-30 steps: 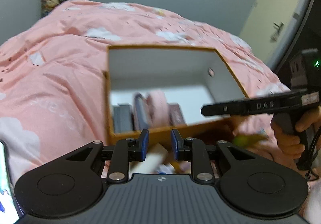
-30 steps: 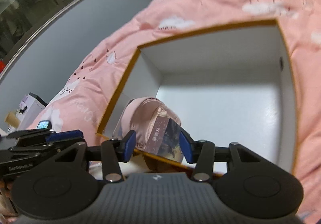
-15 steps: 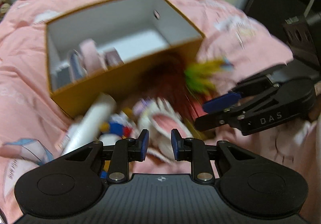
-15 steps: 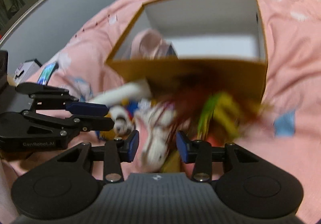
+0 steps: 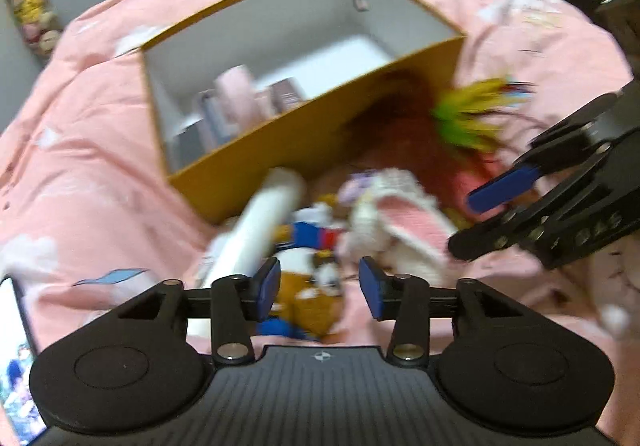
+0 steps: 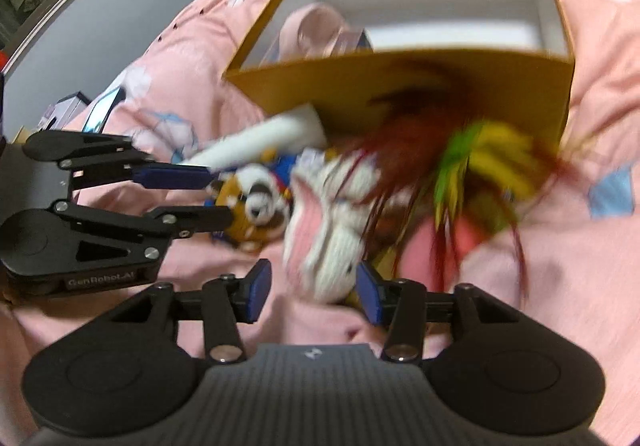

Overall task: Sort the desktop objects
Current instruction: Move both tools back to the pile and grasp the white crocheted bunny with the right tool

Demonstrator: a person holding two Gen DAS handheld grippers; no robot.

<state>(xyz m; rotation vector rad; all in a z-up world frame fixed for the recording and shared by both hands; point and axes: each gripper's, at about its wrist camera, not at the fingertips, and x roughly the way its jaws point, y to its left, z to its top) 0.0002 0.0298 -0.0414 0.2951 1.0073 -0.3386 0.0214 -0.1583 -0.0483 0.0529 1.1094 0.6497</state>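
Our left gripper [image 5: 316, 288], jaws just widened, straddles the brown-and-white plush toy [image 5: 308, 286] ungripped. Right gripper [image 6: 312, 288], jaws just widened, brackets the white-and-pink knitted slipper [image 6: 328, 246], near the yellow cardboard box [image 6: 400, 86].

**Loose pile in front of box, box partly filled**

Yellow-brown box [image 5: 320, 134], white inside, open top, sits on pink bedding. Inside, against its left wall: a pink item [image 5: 240, 94] and a few small dark boxes, upright, blurred. Rest of floor bare.

Pile lies just outside the near wall:
- white tube [image 5: 256, 230], lying tilted, top end touching the box wall
- brown-and-white plush animal [image 6: 256, 210] with blue/red clothing, beside the tube
- white knitted plush with pink ear [image 6: 324, 246], centre of pile
- dark red and yellow-green feathers [image 6: 476, 166], right side, against the box wall
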